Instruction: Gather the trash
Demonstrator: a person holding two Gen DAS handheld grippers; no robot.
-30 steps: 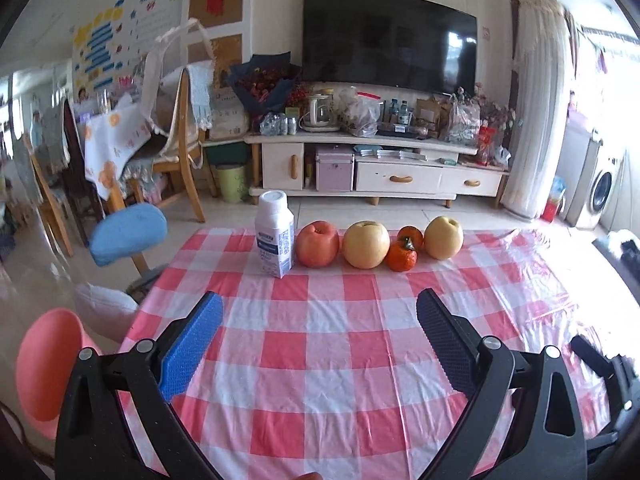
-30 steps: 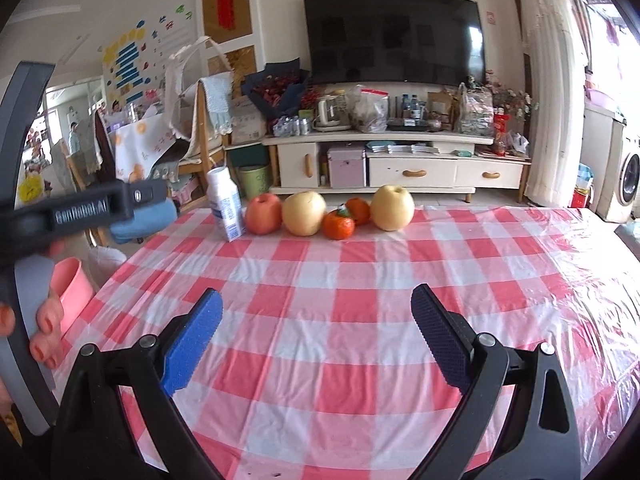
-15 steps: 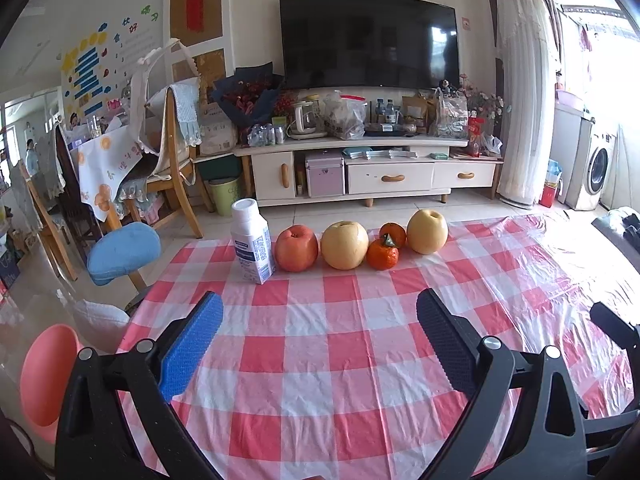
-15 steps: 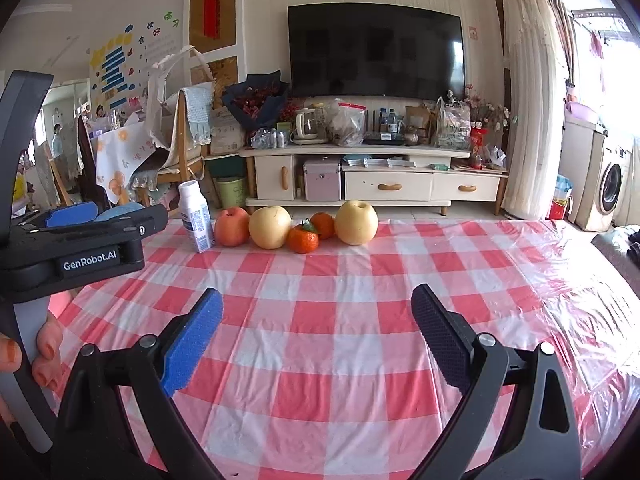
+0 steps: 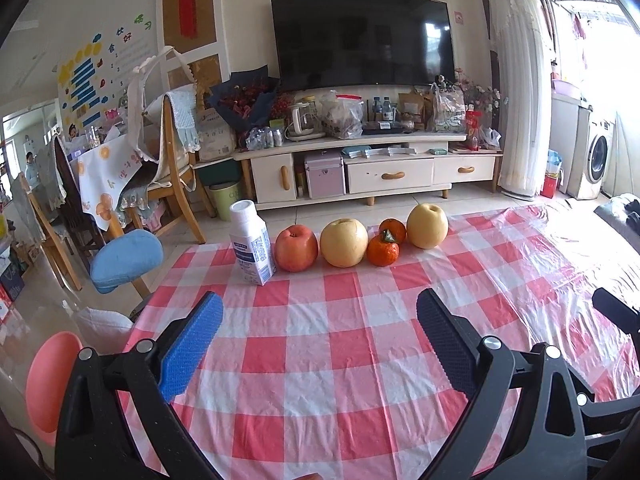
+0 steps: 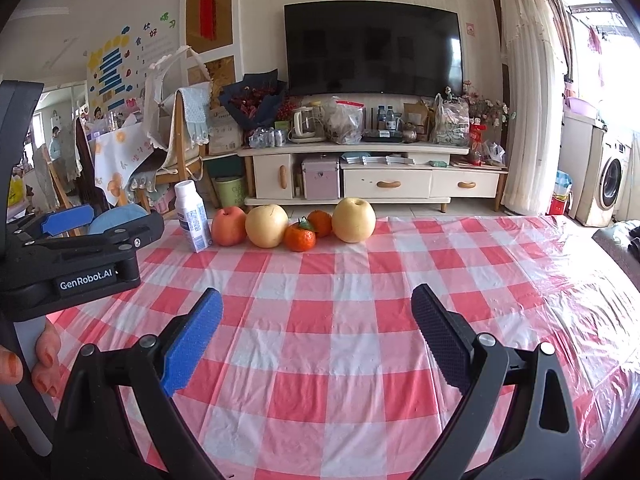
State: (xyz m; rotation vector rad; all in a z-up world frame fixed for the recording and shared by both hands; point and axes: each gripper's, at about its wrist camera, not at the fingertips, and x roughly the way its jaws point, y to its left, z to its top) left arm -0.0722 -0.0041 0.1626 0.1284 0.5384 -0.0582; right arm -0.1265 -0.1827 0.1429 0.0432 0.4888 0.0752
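Both views have tilted up; milk bottle (image 5: 252, 244) now sits mid-left in frame, nearer. Left gripper (image 5: 320, 344) and right gripper (image 6: 316, 340) jaws spread, empty. Bottle's the likely trash; approach starting.

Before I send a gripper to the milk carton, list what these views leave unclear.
- Milk carton: both views; small label print unreadable, and the closed body hides whether it is empty.
- Far mandarin: left wrist view; front mandarin covers its lower part.
- Table: both views; the near edge is hidden behind the left gripper and right gripper.
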